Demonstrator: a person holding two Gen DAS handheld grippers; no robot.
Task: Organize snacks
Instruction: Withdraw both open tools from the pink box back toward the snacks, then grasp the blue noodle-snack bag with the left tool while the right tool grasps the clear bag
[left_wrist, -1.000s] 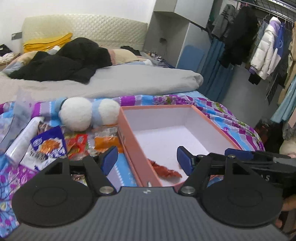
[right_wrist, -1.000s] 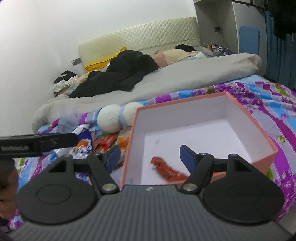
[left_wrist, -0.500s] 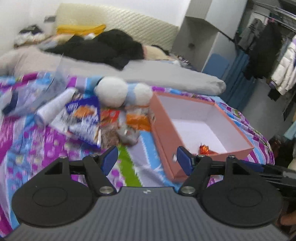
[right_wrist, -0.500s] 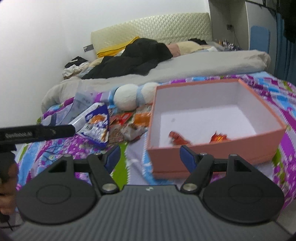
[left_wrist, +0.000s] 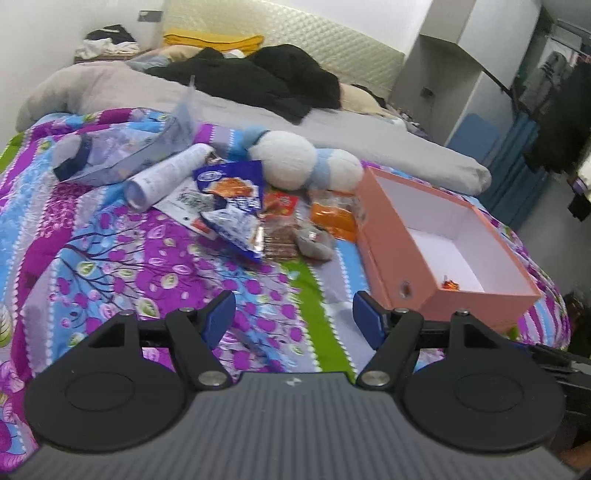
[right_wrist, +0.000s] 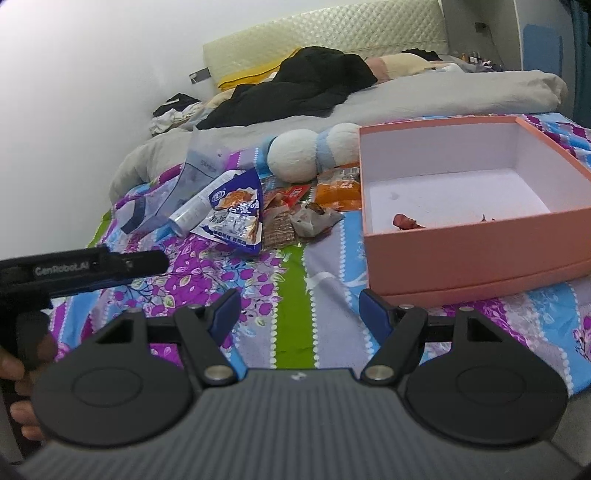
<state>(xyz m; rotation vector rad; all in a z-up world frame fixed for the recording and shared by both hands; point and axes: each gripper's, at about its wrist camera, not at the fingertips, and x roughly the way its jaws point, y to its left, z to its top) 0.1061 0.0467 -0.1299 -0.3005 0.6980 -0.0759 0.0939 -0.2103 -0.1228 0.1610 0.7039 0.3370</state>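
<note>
A pink box with a white inside sits on the flowered bedspread and holds small red snacks. Left of it lies a pile of snacks: a blue-and-white bag, an orange packet, a red packet, a brown wafer pack and a grey wrapper. My left gripper is open and empty, low over the bedspread in front of the pile. My right gripper is open and empty, in front of the box's near left corner.
A white and blue plush toy lies behind the pile. A white tube and a clear plastic pouch lie at the left. A grey duvet with black clothes covers the far bed. Wardrobe and hanging clothes stand right.
Both grippers have pulled back from over the box and swung left, so the snack pile and more bedspread are in view. Both stay open and empty.
</note>
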